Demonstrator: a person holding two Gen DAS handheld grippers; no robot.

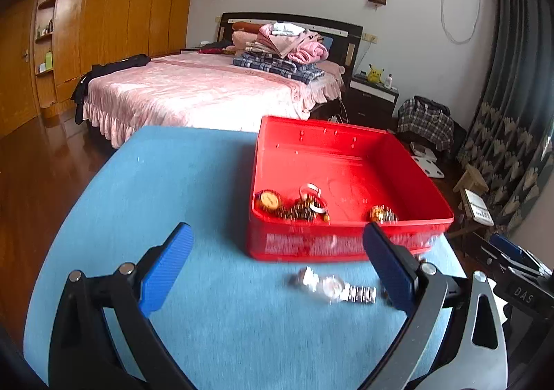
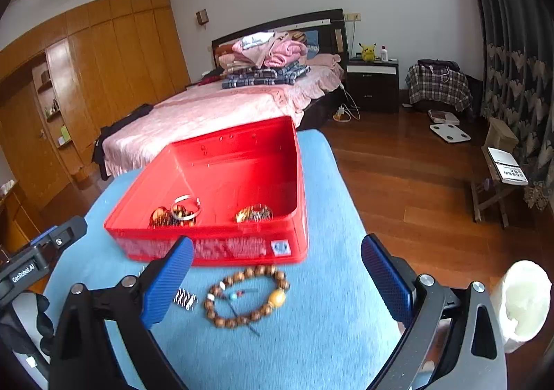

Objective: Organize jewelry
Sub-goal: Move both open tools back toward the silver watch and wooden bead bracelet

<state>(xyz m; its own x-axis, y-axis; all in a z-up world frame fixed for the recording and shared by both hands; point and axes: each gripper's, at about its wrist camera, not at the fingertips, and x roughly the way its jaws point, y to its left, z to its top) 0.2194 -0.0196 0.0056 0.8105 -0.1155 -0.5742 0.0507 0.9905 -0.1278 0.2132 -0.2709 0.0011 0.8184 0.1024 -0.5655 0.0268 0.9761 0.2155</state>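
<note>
Both tongs hover above the blue counter [image 1: 194,189] with their ribbed blue pads spread wide and nothing between them, a stance that suits lining up on the two pieces not yet put away. The left tongs [image 1: 277,263] frame a silver watch [image 1: 334,288] lying flat on the cloth just in front of the near wall of the red box [image 1: 349,246]; it sits nearer the right pad than the left, so the tongs probably need to shift right before closing. Its metal link band looks hard and slippery, and it lies low against the cloth, which may make a clean pinch awkward. The right tongs [image 2: 277,269] bracket a wooden bead bracelet [image 2: 246,296], a loose ring of rounded brown beads with one larger amber bead, a few small white, blue and red ones, and a thin dark cord trailing toward the near edge. It also rests just in front of the box and should drape when lifted. The box is shallow, glossy plastic with an open top, so pieces can simply be dropped in; gold-toned pieces [image 1: 294,208] and a silver bangle [image 2: 186,207] already lie clustered along its near wall.
</note>
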